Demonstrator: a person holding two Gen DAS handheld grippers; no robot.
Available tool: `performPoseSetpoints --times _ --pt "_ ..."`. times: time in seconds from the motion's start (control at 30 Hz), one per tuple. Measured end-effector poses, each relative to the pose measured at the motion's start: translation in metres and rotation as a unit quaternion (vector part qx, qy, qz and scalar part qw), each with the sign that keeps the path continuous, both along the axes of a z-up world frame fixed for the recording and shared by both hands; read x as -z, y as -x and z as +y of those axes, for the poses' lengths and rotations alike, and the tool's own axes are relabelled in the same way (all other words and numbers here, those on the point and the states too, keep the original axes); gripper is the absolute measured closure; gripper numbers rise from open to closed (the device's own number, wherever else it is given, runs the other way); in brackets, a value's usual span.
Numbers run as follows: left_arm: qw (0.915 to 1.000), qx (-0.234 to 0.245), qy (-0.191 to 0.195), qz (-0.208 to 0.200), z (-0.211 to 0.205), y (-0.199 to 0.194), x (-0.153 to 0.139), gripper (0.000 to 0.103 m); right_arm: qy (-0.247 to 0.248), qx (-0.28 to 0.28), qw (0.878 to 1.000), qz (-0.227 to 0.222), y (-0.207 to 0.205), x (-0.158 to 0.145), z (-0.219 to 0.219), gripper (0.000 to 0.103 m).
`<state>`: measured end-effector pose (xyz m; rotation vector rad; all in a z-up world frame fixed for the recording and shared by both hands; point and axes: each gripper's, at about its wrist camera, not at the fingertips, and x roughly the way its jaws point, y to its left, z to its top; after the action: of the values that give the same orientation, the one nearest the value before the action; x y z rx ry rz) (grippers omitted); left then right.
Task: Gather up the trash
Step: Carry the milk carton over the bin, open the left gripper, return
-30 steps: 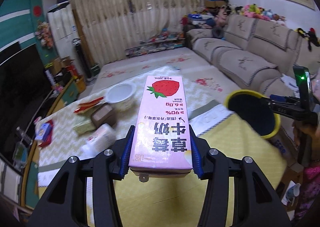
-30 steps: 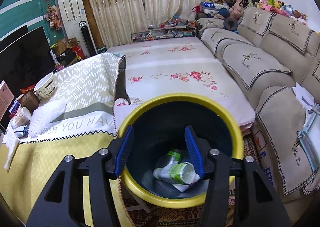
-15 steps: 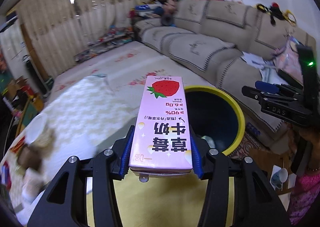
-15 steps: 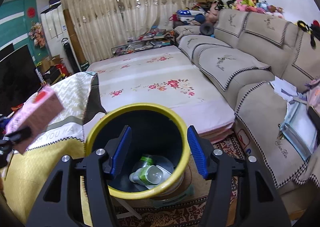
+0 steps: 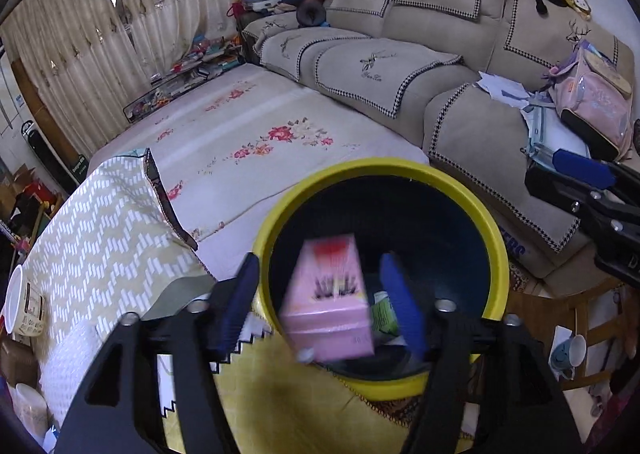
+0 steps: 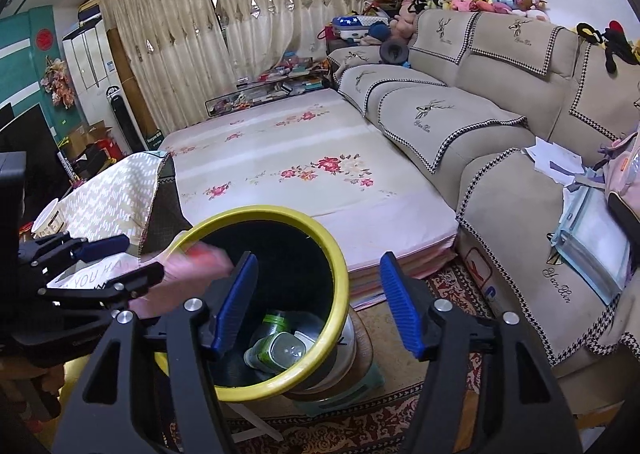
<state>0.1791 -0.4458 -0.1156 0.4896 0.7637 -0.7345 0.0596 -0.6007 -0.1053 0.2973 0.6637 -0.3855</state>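
Observation:
The pink strawberry milk carton (image 5: 328, 302) is blurred and tilted, loose between the fingers of my left gripper (image 5: 319, 266), with a gap on each side. The jaws are opening. It hangs over the mouth of the yellow-rimmed black bin (image 5: 380, 170). From the right wrist the carton (image 6: 192, 266) is a pink smear at the bin's rim (image 6: 340, 274), beside the left gripper (image 6: 120, 262). A green-capped bottle (image 6: 280, 350) lies in the bin. My right gripper (image 6: 319, 262) hovers by the bin's right side, its jaws opening with nothing between them.
The bin stands on the floor between the yellow-clothed table (image 5: 280, 406) and the beige sofa (image 5: 460, 122). A floral mattress (image 5: 248, 134) lies behind it. A white cup (image 5: 20, 306) sits at the table's left. A mug (image 5: 568, 350) is low on the right.
My left gripper swung from the table to above the bin and opened. The carton, gripped before, has come free and is tipping down. The right gripper's jaws widened a little.

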Motion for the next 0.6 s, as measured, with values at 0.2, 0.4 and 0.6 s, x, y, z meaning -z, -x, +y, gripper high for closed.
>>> performPoseSetpoints --times 0.2,0.4,0.6 --pt "0.9990 -0.012 0.019 -0.038 0.037 0.017 -0.028 0.038 -0.001 -0.017 1.000 0.005 -0.006 0.004 0.010 0.040" --pt "0.9952 -0.071 0.058 -0.035 0.116 0.037 -0.056 0.036 -0.004 -0.057 0.998 0.007 -0.020 0.007 0.037 0.040" --pt "0.9803 -0.174 0.068 -0.065 0.219 0.062 -0.068 0.034 -0.008 -0.129 0.992 0.009 -0.040 0.003 0.090 0.040"
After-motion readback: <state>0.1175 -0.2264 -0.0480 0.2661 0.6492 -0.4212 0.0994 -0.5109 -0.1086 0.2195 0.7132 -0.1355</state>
